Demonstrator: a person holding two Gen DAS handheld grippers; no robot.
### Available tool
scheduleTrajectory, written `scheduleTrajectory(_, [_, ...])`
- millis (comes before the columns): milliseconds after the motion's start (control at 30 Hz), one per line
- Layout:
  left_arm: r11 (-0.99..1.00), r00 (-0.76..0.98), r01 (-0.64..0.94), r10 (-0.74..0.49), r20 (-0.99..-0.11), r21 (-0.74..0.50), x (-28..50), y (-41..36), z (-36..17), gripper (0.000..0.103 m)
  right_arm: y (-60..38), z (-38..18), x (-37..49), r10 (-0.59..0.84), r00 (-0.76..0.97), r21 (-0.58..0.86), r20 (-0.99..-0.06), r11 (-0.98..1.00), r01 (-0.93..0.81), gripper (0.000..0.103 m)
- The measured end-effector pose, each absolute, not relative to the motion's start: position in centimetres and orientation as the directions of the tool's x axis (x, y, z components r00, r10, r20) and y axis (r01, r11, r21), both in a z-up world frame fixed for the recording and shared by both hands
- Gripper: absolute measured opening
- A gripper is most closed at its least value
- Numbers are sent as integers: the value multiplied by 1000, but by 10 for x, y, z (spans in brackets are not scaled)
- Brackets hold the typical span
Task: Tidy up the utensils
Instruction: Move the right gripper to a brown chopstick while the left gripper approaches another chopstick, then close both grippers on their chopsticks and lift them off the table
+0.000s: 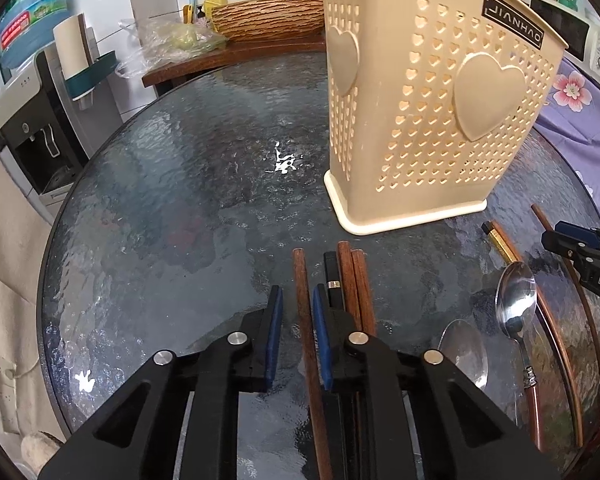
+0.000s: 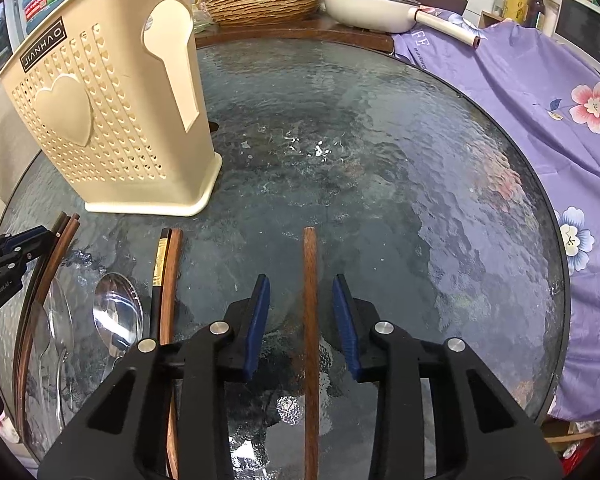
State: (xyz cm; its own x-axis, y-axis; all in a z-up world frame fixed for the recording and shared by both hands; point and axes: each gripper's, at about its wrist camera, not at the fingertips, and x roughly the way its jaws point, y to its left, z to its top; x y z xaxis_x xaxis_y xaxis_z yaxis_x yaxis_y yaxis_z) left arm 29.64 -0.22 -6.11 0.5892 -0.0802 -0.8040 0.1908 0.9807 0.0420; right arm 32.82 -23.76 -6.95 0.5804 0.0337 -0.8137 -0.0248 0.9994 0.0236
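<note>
My left gripper [image 1: 297, 292] is open around a brown wooden chopstick [image 1: 302, 320] lying on the glass table [image 1: 172, 208]; a gap shows beside the left pad. Just to its right lie a black chopstick [image 1: 332, 276] and two brown ones [image 1: 358, 284], with two metal spoons [image 1: 516, 292] further right. The beige perforated utensil holder [image 1: 432, 120] stands upright behind them. My right gripper [image 2: 301, 278] is open, straddling a single brown chopstick [image 2: 310, 300] with room on both sides. The holder [image 2: 112, 120] is at its upper left, and spoons [image 2: 118, 312] and chopsticks [image 2: 168, 272] at its left.
A purple floral cloth [image 2: 520, 92] drapes the table's right side. A woven basket [image 2: 264, 0] and a white pan [image 2: 368, 4] sit on a wooden counter behind. A water dispenser [image 1: 32, 128] and a paper roll [image 1: 72, 48] stand to the left.
</note>
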Motion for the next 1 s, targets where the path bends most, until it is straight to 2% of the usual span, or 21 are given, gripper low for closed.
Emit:
scheduleTrajectory(300, [980, 592, 190, -72, -803, 52, 292, -9, -62, 7, -233, -70, 324, 33, 580, 21, -814, 999, -27, 8])
scheduleTrajectory(467, [980, 598, 186, -56, -800, 70, 292, -13, -63, 6, -235, -70, 324, 43, 580, 33, -814, 999, -28, 8])
scheduleTrajectory(700, [984, 587, 177, -102, -803, 5, 296, -8, -60, 6, -243, -68, 330, 111, 578, 109, -809, 993, -38, 7])
scheduleTrajectory(1000, [983, 645, 184, -143, -751, -29, 286, -3, -31, 6, -239, -37, 315, 164, 652, 137, -740, 986, -93, 7])
